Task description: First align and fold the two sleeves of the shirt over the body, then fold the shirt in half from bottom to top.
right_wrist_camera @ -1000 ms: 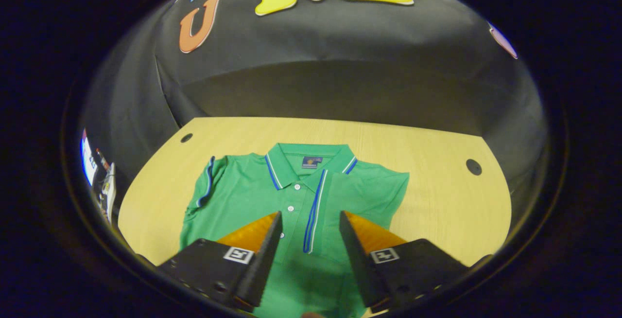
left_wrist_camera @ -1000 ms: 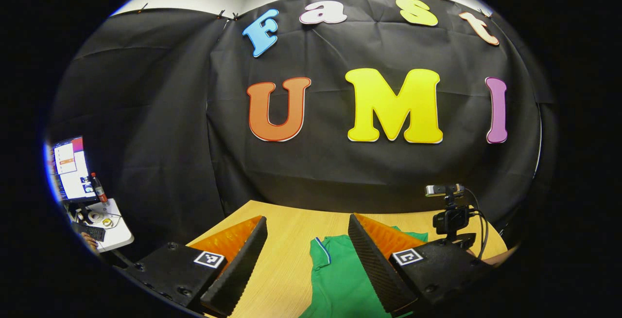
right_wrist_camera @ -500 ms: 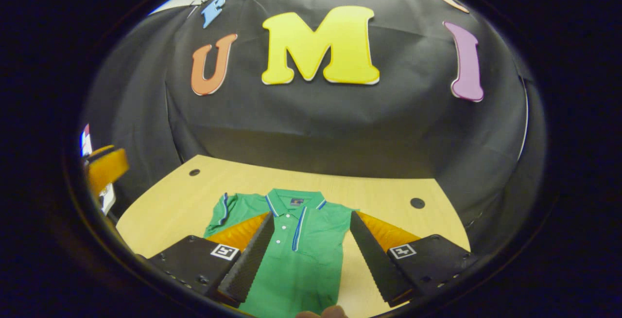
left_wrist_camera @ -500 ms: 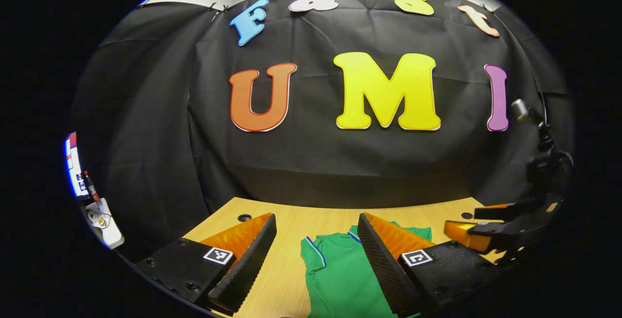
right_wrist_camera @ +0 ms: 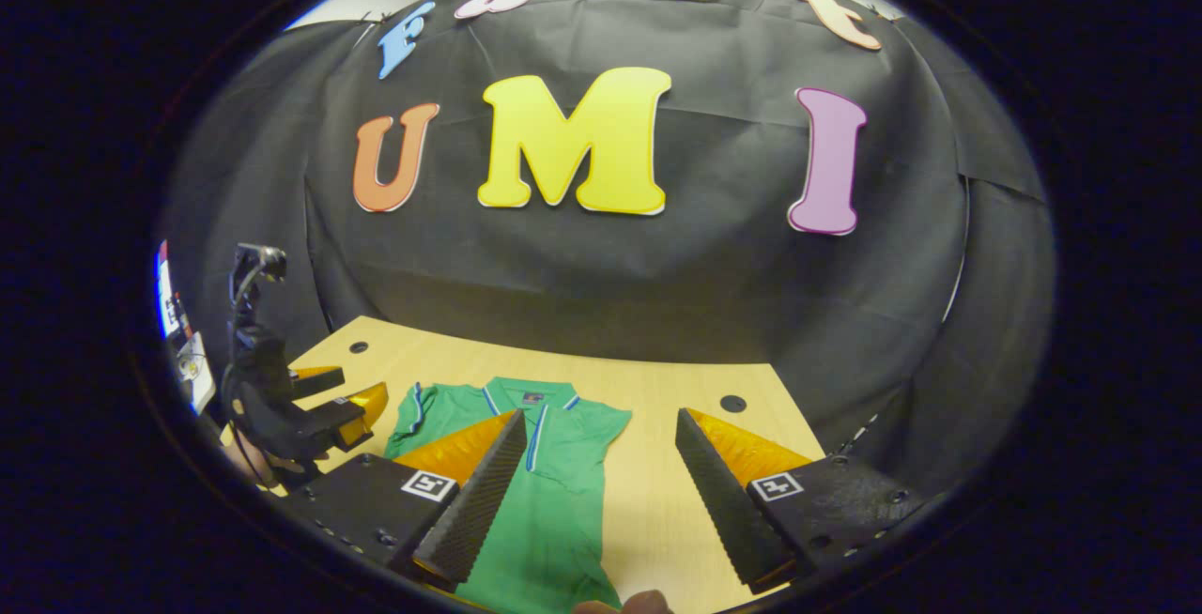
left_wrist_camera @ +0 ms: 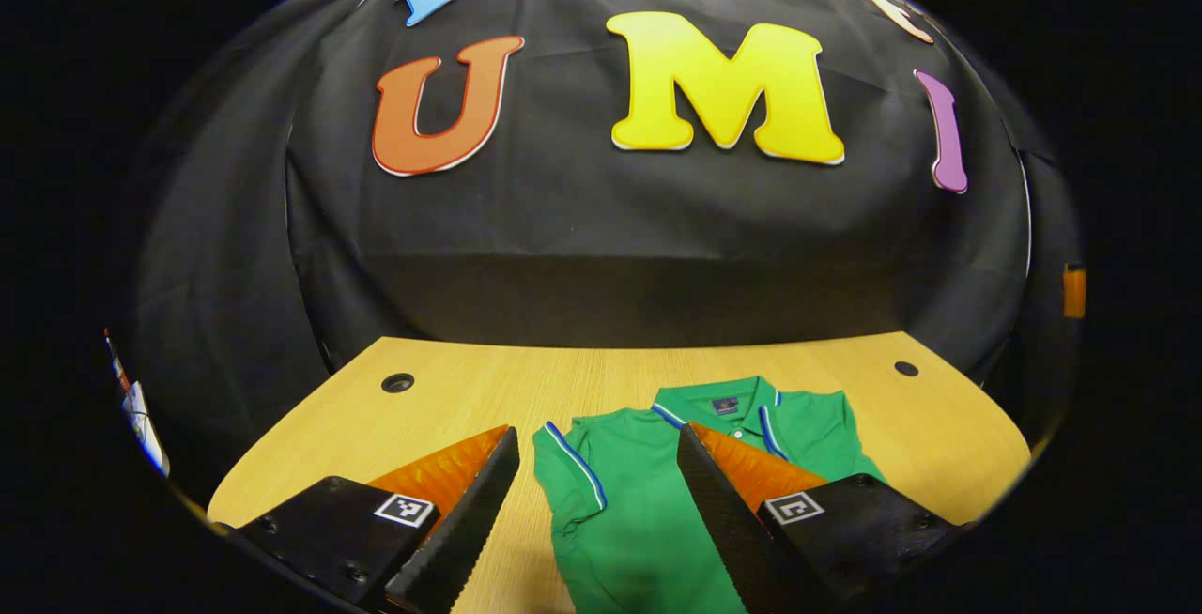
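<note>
A green polo shirt (left_wrist_camera: pixel 639 501) with blue-and-white trim lies flat on the wooden table (left_wrist_camera: pixel 451 398), collar (left_wrist_camera: pixel 723 403) toward the wall. Its left sleeve (left_wrist_camera: pixel 571 464) is spread out to the side. In the right gripper view the shirt (right_wrist_camera: pixel 554 473) has its right sleeve folded over the chest, trim (right_wrist_camera: pixel 535 426) running down the front. My left gripper (left_wrist_camera: pixel 595 437) is open above the shirt's left side, holding nothing. It appears again as the left gripper (right_wrist_camera: pixel 362 386) hovering at the table's left. My right gripper (right_wrist_camera: pixel 601 419) is open over the shirt's right edge.
The table has round cable holes (left_wrist_camera: pixel 397 382) (left_wrist_camera: pixel 906 369) near its back corners. Bare wood (right_wrist_camera: pixel 657 501) lies to the right of the shirt. A side desk with a screen (right_wrist_camera: pixel 174 314) stands beyond the table's left edge. A person's fingertip (right_wrist_camera: pixel 624 605) shows at the bottom.
The right gripper drew back and to the right, away from the folded right sleeve. The left gripper swung toward the shirt, whose left sleeve and collar now lie between and beyond its fingers.
</note>
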Demonstrator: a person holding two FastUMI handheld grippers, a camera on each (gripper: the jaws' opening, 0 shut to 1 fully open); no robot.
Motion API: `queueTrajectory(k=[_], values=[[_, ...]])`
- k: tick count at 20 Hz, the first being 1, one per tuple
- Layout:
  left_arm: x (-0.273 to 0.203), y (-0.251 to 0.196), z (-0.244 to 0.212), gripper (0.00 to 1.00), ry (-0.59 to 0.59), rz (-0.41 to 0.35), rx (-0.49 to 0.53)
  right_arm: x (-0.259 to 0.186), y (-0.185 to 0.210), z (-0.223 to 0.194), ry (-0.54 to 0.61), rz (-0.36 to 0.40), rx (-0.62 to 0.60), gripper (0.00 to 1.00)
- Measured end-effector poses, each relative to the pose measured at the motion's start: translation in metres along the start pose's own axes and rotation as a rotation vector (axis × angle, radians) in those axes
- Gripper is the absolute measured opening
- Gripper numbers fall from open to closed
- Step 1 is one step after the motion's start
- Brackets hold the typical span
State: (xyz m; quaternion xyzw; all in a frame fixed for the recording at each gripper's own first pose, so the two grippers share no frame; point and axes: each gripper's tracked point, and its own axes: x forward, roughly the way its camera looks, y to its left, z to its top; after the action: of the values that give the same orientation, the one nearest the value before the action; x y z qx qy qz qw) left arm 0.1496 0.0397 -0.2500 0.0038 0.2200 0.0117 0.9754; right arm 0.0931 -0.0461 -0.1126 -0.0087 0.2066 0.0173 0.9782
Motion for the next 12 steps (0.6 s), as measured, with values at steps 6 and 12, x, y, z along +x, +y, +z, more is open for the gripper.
queueTrajectory(k=[6,12], values=[[0.050,0.011,-0.073,1.00,0.161,-0.011,0.020,-0.010,-0.012,-0.031,0.093,-0.047,0.013,0.98],[0.075,0.019,-0.112,1.00,0.249,-0.014,0.067,-0.013,-0.019,-0.050,0.162,-0.073,0.074,0.98]])
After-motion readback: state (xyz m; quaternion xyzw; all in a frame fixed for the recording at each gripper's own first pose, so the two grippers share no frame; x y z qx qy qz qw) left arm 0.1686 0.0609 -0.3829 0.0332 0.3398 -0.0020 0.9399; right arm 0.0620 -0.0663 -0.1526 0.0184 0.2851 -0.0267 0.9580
